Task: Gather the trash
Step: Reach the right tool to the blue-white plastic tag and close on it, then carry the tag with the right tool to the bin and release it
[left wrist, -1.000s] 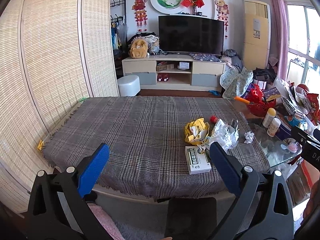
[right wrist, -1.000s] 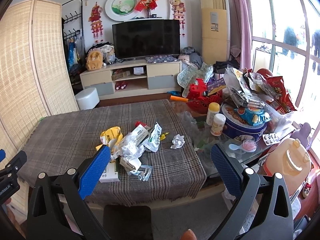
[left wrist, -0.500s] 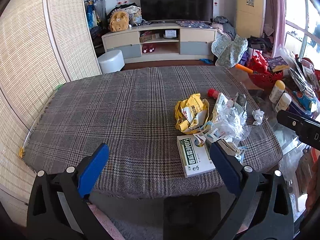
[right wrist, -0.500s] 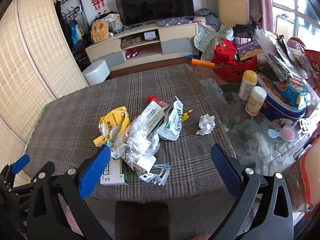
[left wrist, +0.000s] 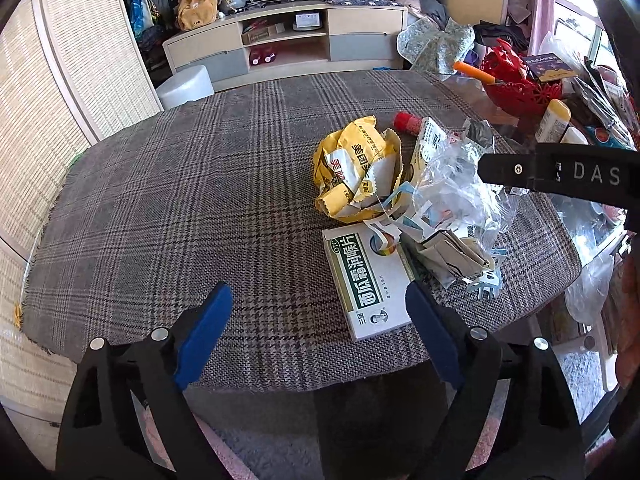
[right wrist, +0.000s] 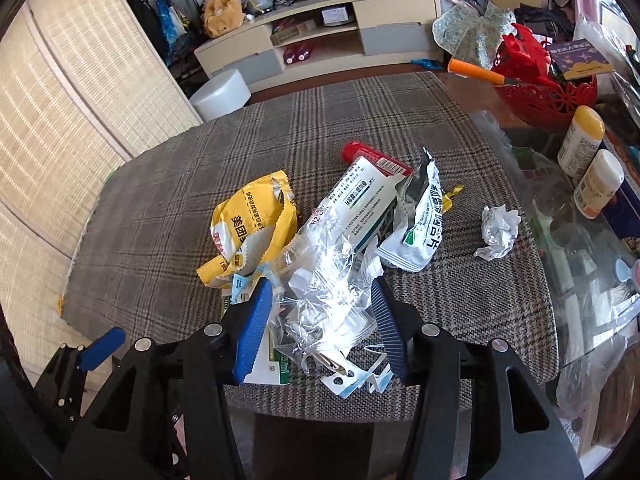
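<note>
the crinkled clear plastic wrapper (right wrist: pixel 326 280) is covering most of the green-and-white box (left wrist: pixel 366 280) in the right wrist view. the right gripper (right wrist: pixel 320 322) is hanging low over the pile, its blue ribbed fingers spread on either side of the wrapper, not yet pinching. the left gripper (left wrist: pixel 316 330) is hovering, fingers wide apart, over the plaid cloth (left wrist: pixel 180 200) beside the box. a torn yellow packet (right wrist: pixel 250 226) is lying just beside.
</note>
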Motion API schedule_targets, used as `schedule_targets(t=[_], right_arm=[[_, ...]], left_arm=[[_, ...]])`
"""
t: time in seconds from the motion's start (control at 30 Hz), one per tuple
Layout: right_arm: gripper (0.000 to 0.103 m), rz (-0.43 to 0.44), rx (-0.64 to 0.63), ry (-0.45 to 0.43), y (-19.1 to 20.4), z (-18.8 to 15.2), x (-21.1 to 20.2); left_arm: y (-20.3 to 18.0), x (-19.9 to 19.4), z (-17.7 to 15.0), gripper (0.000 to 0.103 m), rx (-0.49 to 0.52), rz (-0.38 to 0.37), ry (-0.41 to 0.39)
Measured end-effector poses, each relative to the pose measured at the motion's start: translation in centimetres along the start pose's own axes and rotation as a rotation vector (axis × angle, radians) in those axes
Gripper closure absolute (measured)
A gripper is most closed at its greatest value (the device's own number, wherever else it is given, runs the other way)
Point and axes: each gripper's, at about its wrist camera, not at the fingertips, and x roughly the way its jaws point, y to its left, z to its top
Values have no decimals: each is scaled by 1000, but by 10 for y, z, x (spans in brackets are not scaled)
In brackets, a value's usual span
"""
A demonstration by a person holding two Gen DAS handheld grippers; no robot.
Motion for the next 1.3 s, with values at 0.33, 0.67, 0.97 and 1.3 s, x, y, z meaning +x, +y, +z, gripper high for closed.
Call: schedule_targets(t=[0.33,0.67,0.97,1.3], right_arm=[[54,16,11,60,3,0,31],[89,49,-20,33,-2,5,25],[97,62,-30,-41,-11,12,1],[97,57,-54,-97,-17,13,-18]], left_arm=[[-13,13,8,22,25,-31,-6],[-19,32,13,22,7,-100,-6],[-35,42,25,23,27,-119,-18],[-37,70,30,97,-9,-186,53]])
